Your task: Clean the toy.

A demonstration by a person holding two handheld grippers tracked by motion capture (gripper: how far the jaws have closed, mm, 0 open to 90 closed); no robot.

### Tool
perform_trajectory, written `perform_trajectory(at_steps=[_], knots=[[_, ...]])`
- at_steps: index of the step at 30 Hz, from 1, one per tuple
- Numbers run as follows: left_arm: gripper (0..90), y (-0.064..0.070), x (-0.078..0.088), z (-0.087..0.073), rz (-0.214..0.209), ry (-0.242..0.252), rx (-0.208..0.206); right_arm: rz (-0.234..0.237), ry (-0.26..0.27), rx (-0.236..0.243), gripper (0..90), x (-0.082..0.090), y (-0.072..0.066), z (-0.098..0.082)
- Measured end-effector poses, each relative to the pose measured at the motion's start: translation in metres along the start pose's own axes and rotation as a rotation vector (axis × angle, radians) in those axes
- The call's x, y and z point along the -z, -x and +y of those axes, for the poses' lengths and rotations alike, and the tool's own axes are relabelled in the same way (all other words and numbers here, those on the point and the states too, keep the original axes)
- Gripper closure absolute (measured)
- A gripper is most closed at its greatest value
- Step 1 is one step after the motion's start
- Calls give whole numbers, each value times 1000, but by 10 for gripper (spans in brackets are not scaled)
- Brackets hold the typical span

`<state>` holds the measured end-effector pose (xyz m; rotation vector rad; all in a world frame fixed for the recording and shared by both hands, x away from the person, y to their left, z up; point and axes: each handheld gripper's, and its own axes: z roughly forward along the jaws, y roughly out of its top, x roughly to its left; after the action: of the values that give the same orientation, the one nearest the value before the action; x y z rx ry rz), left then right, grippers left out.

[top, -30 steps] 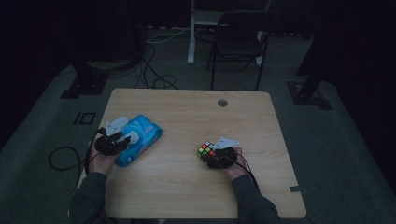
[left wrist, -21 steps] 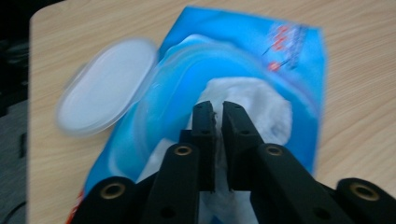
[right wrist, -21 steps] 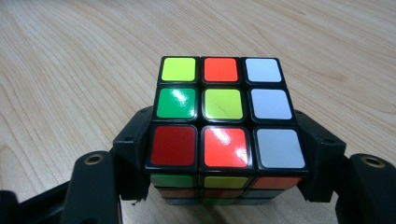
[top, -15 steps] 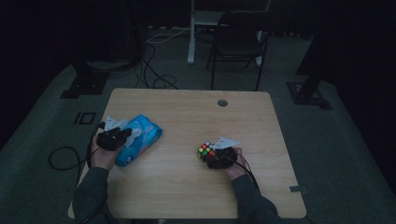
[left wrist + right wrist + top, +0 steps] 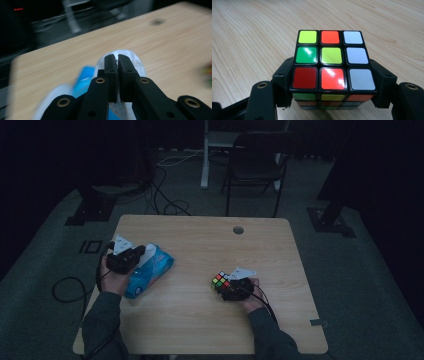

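Found the left gripper at the left edge of the worktop, jaws closed to a thin slit and pinching a white wipe that stands up from the mouth of the blue pack. Judged the step in hand to be drawing that wipe out. Recommend pulling straight up and slightly away from the opening, slowly, with the pinch firm, since nothing pins the pack down and it may ride up with the sheet. Advise watching for a second sheet trailing out behind the first. Found the right gripper near the front right of the worktop, jaws clamped on two opposite sides of the cube, which rests on or just above the wood; cannot tell which. Suggest leaving that hand where it is, well apart from the pack, or bringing it across to steady the pack only after setting the cube down. Noted a round cable hole at the far edge, a chair beyond it and loose cables on the floor. Saw nothing on the worktop between the grippers to obstruct the pull.
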<state>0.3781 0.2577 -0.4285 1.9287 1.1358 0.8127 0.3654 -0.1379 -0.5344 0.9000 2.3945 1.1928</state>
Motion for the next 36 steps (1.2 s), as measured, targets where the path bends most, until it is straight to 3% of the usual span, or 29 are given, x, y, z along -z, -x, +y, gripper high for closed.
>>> perform_trajectory(at_steps=[2,5,10,12,14,19,23,25,28,36], knots=[[851,-2,-10,-7,50,-66,-21,1,1,-2,340,0,0,0],[771,-2,-23,-19,74,-141,-31,0,0,0,340,0,0,0],[511,-4,-35,-35,40,-199,9,-1,0,0,340,0,0,0],[495,-5,-37,-38,41,-203,19,-1,1,-1,340,0,0,0],[511,-7,-40,-40,44,-212,23,-1,1,-1,340,0,0,0],[682,-14,-39,-41,44,-220,54,0,1,1,340,0,0,0],[819,-11,-39,-42,47,-230,13,1,2,1,339,0,0,0],[867,-10,-37,-42,36,-213,10,1,2,0,340,0,0,0],[878,-9,-28,-37,5,-153,43,1,3,1,339,0,0,-1],[883,-5,-13,-21,-40,-82,34,2,5,0,339,0,0,-1]])
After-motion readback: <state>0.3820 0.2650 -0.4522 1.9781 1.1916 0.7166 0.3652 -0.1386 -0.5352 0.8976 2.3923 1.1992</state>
